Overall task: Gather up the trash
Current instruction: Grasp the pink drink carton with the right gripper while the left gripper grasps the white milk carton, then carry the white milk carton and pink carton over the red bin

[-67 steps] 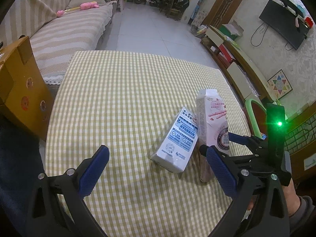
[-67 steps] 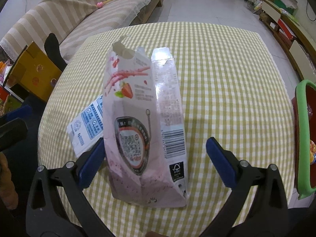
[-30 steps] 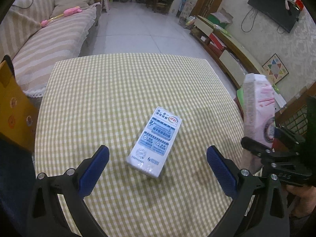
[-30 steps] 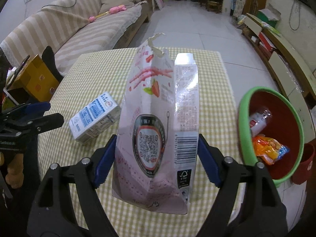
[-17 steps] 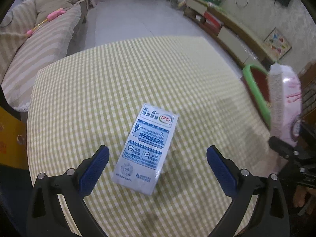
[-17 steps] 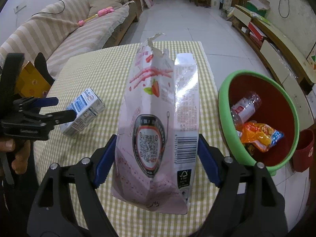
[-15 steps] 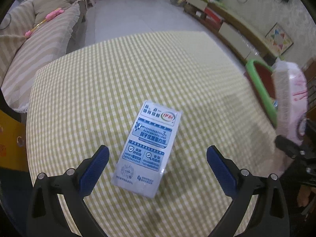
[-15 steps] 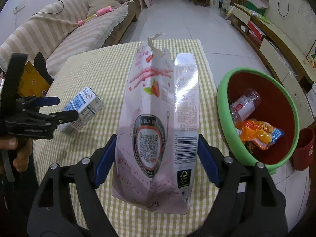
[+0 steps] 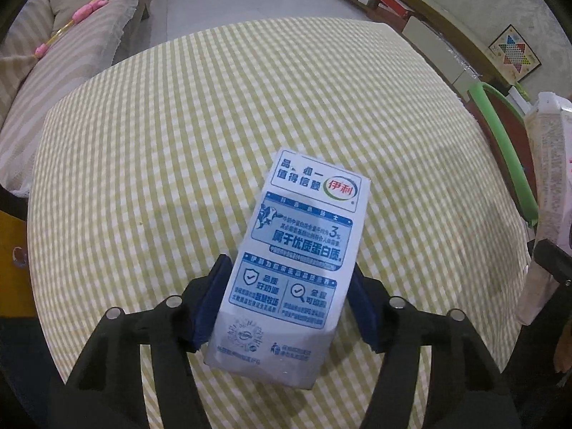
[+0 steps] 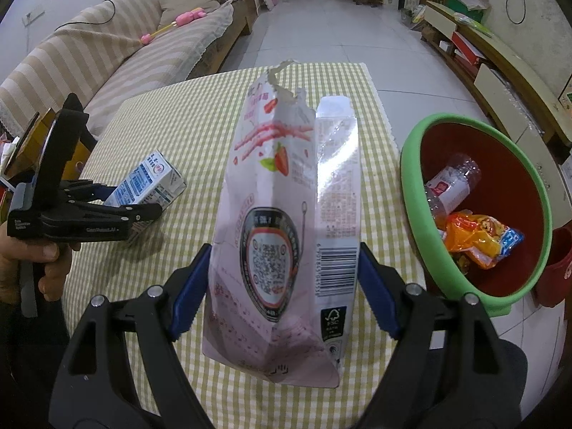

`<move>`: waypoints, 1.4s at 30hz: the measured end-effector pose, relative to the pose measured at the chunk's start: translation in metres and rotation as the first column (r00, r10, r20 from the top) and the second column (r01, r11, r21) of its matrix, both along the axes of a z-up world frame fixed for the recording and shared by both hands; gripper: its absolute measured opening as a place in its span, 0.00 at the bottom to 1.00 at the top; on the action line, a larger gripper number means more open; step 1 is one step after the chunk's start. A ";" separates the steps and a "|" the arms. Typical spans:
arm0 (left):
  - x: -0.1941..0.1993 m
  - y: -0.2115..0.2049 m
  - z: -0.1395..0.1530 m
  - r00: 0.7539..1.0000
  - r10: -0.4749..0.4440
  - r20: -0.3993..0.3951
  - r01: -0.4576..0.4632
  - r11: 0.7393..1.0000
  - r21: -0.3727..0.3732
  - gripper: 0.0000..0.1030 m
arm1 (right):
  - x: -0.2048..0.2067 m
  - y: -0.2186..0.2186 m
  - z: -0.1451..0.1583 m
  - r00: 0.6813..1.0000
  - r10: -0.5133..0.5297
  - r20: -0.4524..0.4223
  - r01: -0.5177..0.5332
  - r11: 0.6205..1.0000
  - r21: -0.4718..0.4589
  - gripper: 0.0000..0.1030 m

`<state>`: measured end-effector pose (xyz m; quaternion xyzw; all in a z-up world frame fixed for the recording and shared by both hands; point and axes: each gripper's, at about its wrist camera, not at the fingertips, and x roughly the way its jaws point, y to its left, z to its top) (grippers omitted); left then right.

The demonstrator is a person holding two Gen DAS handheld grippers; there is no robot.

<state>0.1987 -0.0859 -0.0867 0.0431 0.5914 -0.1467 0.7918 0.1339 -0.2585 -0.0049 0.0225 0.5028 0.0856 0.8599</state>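
**Two cartons, one bin: tongs clamp on the last of the trash**

Seen from the left wrist: left tongs point(image 9: 287, 302), jaws just closed in, blue pads point(image 9: 214, 298) pressed against both long sides of the milk box point(image 9: 304, 250), low down near its base. Box lying flat, label up, on the checked bench point(image 9: 178, 143), not yet lifted by the look of it. Likely light and empty, with stiff board walls that dent under a hard squeeze; glossy print, so somewhat slippery. Best taken across the narrow width, as here, with pressure near the folded base where the board is stiffest.

Seen from the right wrist: right tongs point(image 10: 284, 286) clenched on the pink carton point(image 10: 282, 236), held upright above the bench edge, pads on its two side edges near mid-height. Top torn open and ragged, walls creased: soft, probably empty, apt to buckle or twist if gripped harder. Any dregs could spill through the torn mouth if tipped.

Just to the right, the green-rimmed bin point(image 10: 479, 214) beside the bench, already holding a bottle point(image 10: 448, 182) and an orange wrapper point(image 10: 479, 236).
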 end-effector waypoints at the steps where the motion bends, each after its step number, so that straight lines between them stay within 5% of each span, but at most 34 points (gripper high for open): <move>1: 0.000 0.000 0.001 1.000 0.000 0.001 0.000 1.000 -0.003 0.56 | 0.000 0.001 0.000 1.000 0.001 0.000 -0.001 1.000 0.001 0.74; 12: -0.022 0.010 0.018 1.000 -0.006 0.030 0.007 1.000 -0.025 0.52 | -0.006 -0.001 0.008 1.000 0.014 0.018 -0.014 1.000 0.011 0.74; 28: -0.062 0.030 0.097 0.984 0.047 0.171 -0.027 0.993 -0.115 0.52 | -0.021 -0.019 0.036 0.997 -0.019 0.080 0.017 0.999 0.028 0.74; 42: -0.055 -0.030 0.125 0.973 -0.012 0.229 0.048 0.987 -0.152 0.52 | -0.023 -0.067 0.060 0.984 -0.118 0.130 0.115 0.993 0.032 0.74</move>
